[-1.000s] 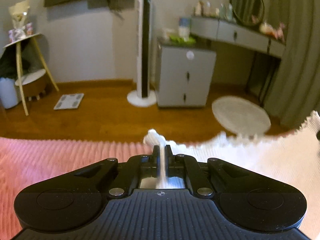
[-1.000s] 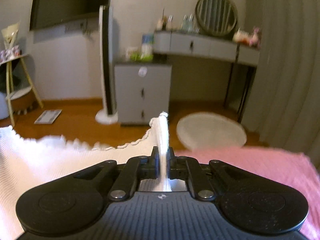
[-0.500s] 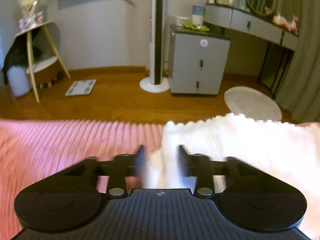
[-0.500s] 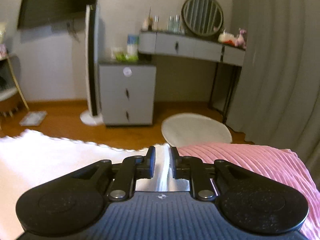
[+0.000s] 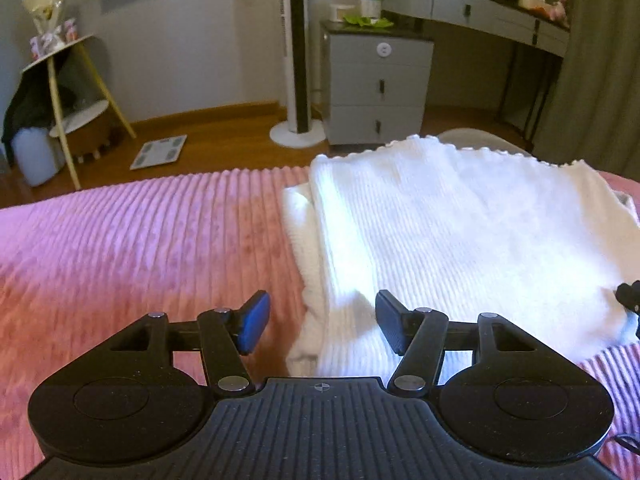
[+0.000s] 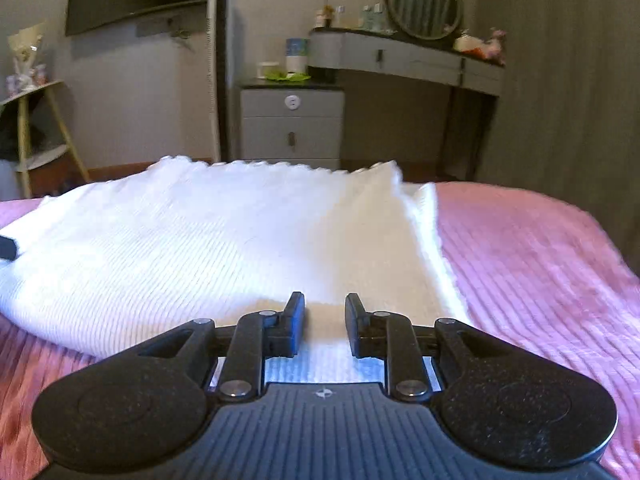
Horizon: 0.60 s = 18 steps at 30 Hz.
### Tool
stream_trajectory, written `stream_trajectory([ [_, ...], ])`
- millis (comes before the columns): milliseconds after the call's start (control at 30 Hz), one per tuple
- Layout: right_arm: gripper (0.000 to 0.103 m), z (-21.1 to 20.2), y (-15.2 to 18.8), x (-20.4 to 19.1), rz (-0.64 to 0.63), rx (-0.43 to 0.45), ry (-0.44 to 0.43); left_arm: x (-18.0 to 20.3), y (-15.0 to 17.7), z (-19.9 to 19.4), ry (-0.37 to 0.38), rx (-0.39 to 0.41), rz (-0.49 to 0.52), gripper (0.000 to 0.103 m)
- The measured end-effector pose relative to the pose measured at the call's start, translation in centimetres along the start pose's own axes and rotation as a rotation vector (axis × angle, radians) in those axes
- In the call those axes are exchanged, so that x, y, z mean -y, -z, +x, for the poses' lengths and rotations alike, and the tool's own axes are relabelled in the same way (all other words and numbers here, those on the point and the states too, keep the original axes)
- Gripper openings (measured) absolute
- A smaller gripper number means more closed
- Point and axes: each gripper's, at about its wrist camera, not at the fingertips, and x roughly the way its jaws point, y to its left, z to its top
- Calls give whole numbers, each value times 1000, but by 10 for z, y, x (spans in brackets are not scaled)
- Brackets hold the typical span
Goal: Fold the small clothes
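Note:
A white ribbed knit garment [image 5: 460, 240] lies folded over on the pink ribbed bedspread [image 5: 140, 248]; its scalloped hem is at the far edge. It also shows in the right wrist view [image 6: 224, 240]. My left gripper [image 5: 320, 322] is open wide and empty, low over the garment's near left edge. My right gripper [image 6: 324, 326] is open and empty, just above the garment's near right part. A bit of the right gripper shows at the right edge of the left wrist view [image 5: 630, 296].
The bed's far edge drops to a wooden floor [image 5: 224, 132]. Beyond stand a grey drawer cabinet [image 5: 378, 88], a tower fan [image 5: 298, 60], a dressing table with a round mirror [image 6: 424, 4], a stool rack [image 5: 68, 92] and a curtain [image 6: 568, 80].
Both grippers held the garment's corners raised a second ago. They lowered it onto the bed, let go and opened; the garment now lies flat, folded over.

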Motion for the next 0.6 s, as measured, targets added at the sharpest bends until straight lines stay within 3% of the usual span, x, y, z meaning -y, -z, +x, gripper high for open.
stream_trajectory([
  [67,28,-9,-4,-5,7,12,5,1,2,-7,0,4,1,69],
  [133,34,-16,-6,-8,77,1,-44,2,4,-9,-15,-5,-4,71],
  [200,34,-18,0,-13,133,-8,-73,1,4,-8,2,-29,-26,71],
  [367,34,-25,18,-23,133,8,-82,-14,13,1,117,-94,-154,71],
  [600,34,-21,21,-16,183,41,-130,-40,14,38,232,-174,-353,69],
])
